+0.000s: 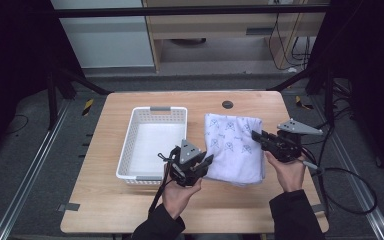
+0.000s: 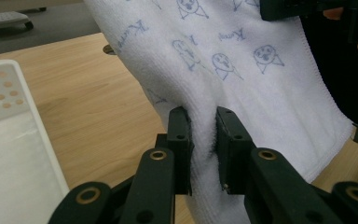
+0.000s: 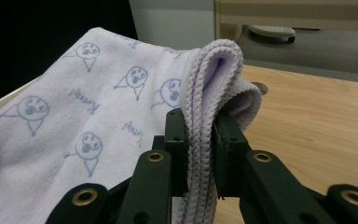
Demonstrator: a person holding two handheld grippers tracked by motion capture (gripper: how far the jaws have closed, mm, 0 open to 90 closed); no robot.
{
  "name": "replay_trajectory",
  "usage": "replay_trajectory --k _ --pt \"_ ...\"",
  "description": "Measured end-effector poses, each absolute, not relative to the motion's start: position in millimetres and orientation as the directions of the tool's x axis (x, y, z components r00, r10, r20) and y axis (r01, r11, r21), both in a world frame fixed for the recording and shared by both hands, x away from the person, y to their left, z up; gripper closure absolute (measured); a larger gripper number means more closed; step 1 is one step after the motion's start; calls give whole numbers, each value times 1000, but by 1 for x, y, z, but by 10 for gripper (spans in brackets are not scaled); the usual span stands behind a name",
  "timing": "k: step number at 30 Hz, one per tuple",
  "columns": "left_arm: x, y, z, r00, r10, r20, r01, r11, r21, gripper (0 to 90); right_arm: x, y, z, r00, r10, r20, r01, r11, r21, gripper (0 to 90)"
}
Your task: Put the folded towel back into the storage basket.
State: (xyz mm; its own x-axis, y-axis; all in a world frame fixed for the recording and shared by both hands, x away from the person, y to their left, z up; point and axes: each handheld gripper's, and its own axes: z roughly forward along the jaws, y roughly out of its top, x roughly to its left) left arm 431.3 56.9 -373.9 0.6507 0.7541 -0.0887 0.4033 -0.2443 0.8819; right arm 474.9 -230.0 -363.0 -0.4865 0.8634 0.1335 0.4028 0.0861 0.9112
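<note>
— So, closest to me, what do I have in each hand?

— My left gripper sits at the near left edge of the towel, and in the left gripper view its jaws are pressed together on a pinch of white terry cloth. My right gripper is at the towel's right side; in the right gripper view its jaws are clamped narrow on a folded, stitched edge of several layers.

— And where is the towel itself?

— On the right half of the wooden table, folded into a rough rectangle, white with small blue cartoon faces and lettering. In the gripper views the pinched cloth stands up off the tabletop.

— What lies beside it?

— A white plastic basket with perforated walls is just to the left of the towel, near my left hand. I cannot tell whether towel and basket touch.

— Farther out?

— A small dark round hole sits in the tabletop beyond the towel's far edge. Past the table I see grey floor and pale cabinets, with cables hanging at the right.
</note>
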Motion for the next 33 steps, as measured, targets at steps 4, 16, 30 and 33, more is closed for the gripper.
replay_trajectory --k 4,16,30,33 --pt "432 61 -370 646 758 -89 400 -236 886 764 476 -226 -358 -487 864 128 396 88 914 781" --pt "433 79 -355 628 775 -76 372 -213 903 764 481 -207 -342 -496 862 105 363 96 927 781" --pt "435 109 -341 597 798 -82 359 -175 917 764 490 -175 -325 -517 852 87 331 105 938 781" --pt "435 114 -340 593 801 -82 358 -171 918 764 492 -169 -323 -522 849 83 324 108 940 781"
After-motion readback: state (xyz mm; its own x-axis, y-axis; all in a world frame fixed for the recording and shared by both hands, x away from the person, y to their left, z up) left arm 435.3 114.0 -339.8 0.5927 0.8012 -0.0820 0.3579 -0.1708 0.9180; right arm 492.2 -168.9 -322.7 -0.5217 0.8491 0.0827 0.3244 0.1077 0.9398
